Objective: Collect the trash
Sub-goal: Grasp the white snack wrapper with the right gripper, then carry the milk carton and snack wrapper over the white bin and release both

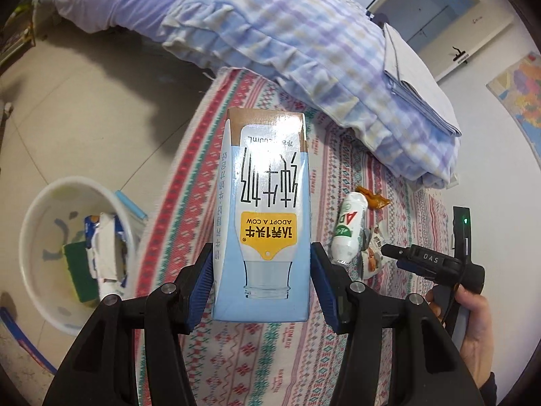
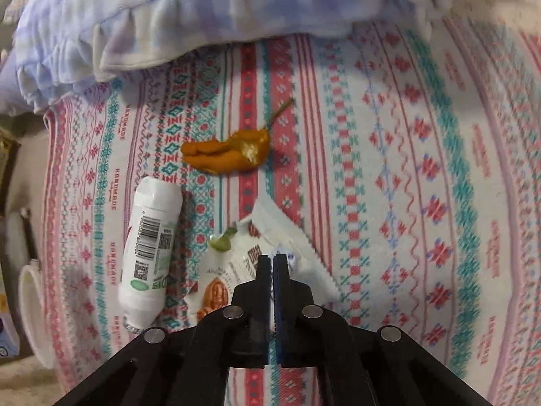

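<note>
My left gripper (image 1: 262, 270) is shut on a light blue milk carton (image 1: 263, 216) and holds it above the patterned bedspread (image 1: 270, 355). A white bin (image 1: 40, 209) with trash inside stands on the floor to its left. My right gripper (image 2: 272, 260) is shut on a white snack wrapper (image 2: 263, 253) lying on the bedspread (image 2: 405, 169). A small white yogurt bottle (image 2: 148, 257) lies just left of the wrapper, and an orange peel (image 2: 226, 152) lies beyond it. The bottle (image 1: 348, 230), the peel (image 1: 372, 198) and the right gripper (image 1: 389, 250) also show in the left wrist view.
A folded checked quilt (image 1: 304, 50) and pillow fill the back of the bed; the quilt's frilled edge (image 2: 152, 27) lies just past the peel. Tiled floor (image 1: 84, 108) is left of the bed. A green sponge (image 1: 79, 267) and torn packaging lie in the bin.
</note>
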Demonstrator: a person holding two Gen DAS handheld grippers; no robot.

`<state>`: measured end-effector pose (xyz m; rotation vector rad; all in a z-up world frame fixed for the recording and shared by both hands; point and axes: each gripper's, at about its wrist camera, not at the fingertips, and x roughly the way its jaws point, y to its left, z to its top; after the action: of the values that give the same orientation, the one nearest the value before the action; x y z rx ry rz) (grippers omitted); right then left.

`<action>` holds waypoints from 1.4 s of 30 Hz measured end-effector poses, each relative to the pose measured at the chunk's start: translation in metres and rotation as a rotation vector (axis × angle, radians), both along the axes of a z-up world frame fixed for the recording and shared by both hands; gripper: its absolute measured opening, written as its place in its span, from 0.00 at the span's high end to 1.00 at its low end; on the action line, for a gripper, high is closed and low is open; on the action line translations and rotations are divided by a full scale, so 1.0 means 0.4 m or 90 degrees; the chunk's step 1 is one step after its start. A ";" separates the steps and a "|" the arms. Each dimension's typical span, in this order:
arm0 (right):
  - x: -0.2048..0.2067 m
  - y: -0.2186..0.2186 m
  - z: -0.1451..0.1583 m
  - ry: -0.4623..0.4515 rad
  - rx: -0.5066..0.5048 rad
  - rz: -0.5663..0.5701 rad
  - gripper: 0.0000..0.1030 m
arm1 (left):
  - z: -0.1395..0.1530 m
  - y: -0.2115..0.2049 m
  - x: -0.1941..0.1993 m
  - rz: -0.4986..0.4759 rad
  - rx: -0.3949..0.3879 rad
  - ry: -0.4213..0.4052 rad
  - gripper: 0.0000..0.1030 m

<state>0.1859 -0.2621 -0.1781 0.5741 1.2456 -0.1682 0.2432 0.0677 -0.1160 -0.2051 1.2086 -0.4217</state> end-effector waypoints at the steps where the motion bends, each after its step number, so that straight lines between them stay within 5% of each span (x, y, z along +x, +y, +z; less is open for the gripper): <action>1: -0.006 -0.007 -0.019 0.021 0.013 -0.016 0.42 | -0.001 0.008 0.001 0.002 0.000 0.002 0.44; 2: -0.012 -0.009 -0.026 0.037 0.014 -0.024 0.19 | -0.001 0.013 0.001 0.004 0.000 0.002 0.44; 11: 0.013 0.115 -0.070 0.077 -0.018 0.027 0.21 | 0.002 0.075 0.012 0.023 -0.010 0.011 0.44; 12: 0.021 0.129 -0.072 0.082 -0.038 0.037 0.25 | 0.006 0.084 0.012 0.024 -0.011 0.008 0.44; 14: 0.036 0.172 -0.060 0.074 -0.100 0.085 0.60 | 0.013 0.105 0.012 0.028 -0.013 0.004 0.44; 15: 0.039 0.173 -0.055 0.065 -0.090 0.088 0.63 | 0.017 0.118 0.012 0.031 -0.016 0.003 0.44; 17: 0.037 0.157 -0.043 0.054 -0.060 0.073 0.87 | 0.020 0.139 0.013 0.037 -0.019 0.004 0.44; 32: 0.030 0.191 0.189 -0.125 -0.073 0.100 0.93 | 0.007 0.337 0.020 0.129 -0.052 0.039 0.44; 42: 0.079 0.459 0.159 -0.145 -0.032 0.238 0.93 | -0.034 0.461 0.033 0.188 -0.048 0.069 0.44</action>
<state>0.2175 -0.0786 -0.1145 0.2993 1.1008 0.1750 0.2562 0.2523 -0.1297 -0.4694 1.2463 -0.2006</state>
